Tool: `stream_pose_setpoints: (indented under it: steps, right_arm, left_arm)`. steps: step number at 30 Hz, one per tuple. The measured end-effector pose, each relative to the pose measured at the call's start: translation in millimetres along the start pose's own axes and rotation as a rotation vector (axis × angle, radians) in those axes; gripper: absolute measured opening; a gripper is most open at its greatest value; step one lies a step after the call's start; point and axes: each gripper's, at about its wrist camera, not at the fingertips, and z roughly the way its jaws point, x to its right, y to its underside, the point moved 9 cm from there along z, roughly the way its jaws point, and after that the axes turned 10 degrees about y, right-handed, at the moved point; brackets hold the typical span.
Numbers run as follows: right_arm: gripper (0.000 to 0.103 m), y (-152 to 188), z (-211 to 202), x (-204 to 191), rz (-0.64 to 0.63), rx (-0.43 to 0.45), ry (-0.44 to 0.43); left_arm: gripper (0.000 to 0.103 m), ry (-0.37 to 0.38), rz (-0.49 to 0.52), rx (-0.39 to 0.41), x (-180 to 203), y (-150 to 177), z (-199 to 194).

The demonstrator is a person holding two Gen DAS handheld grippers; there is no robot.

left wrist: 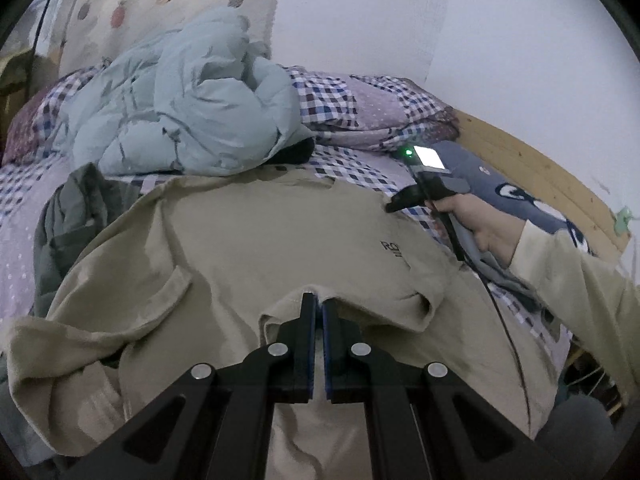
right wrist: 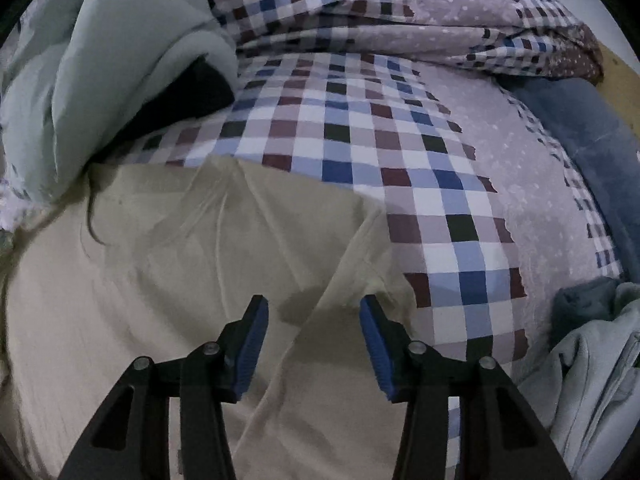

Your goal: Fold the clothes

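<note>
The beige shirt on the bed bears dark letters "RO", the rest hidden. Left hand-held gripper clamps its hem; right hand-held gripper stands apart above it.

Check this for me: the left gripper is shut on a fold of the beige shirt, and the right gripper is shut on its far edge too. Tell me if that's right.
Partly wrong. The left gripper is shut on a fold of the beige shirt, but the right gripper is not shut: the right wrist view shows its jaws apart over the shirt's edge, the pads not pressing on the cloth.
</note>
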Motion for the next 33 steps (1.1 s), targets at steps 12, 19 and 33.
stream_pose_setpoints:
  steps: [12, 19, 33]
  right_arm:
    - [0.0, -38.4, -10.4, 64.2, 0.045, 0.064, 0.101]
    - [0.0, -60.8, 8.9, 106.1, 0.083, 0.054, 0.166]
    - [0.002, -40.7, 24.1, 121.6, 0.14, 0.085, 0.078]
  left_arm:
    - [0.002, -0.032, -0.136, -0.003, -30.9, -27.5, 9.8]
    - [0.002, -0.082, -0.272, -0.06, -75.7, -48.9, 48.9]
    - [0.028, -0.329, -0.433, -0.237, -149.5, -12.8, 93.3]
